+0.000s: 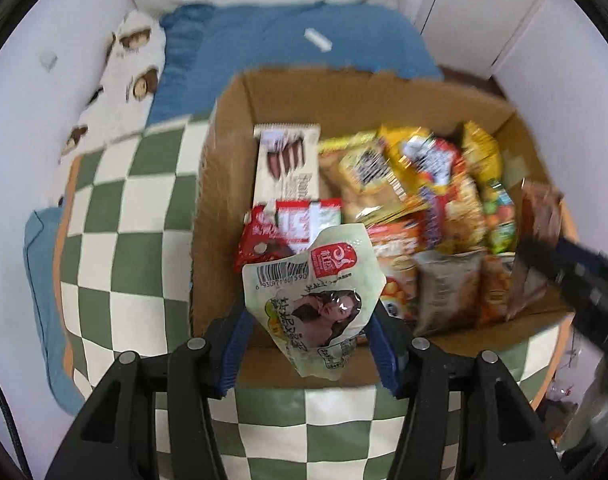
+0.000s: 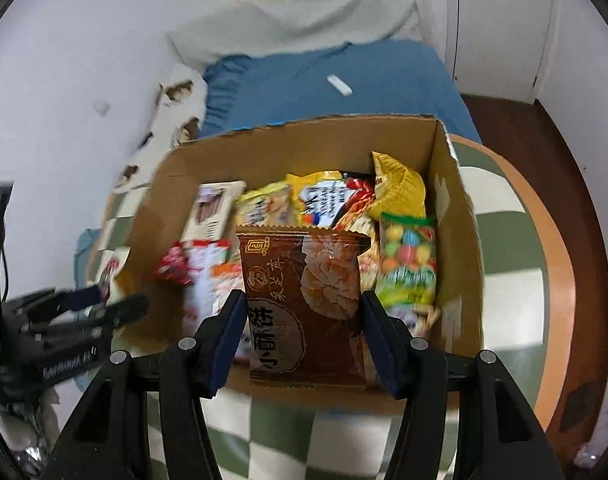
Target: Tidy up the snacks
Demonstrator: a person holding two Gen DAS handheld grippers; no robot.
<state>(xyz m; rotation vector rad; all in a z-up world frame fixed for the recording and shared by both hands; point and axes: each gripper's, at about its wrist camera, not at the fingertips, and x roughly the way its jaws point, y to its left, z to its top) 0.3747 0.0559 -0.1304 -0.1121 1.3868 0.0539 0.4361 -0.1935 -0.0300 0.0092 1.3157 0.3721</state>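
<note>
A home bedroom, blue quilted bedding (image 2: 344, 80) behind brown cardboard snack box (image 2: 304, 148), green-and-cream checkered tablecloth (image 1: 135, 208) under it, white wardrobe door (image 2: 500, 20) beyond.

Pale green pouch (image 1: 312, 304): barcode w/ digits approx. 6 930071 601590, red logo tab w/ white Chinese chars; brown packet (image 2: 304, 312): large Chinese chars "小酥饼"; other wrappers' print too blurred to read.
</note>
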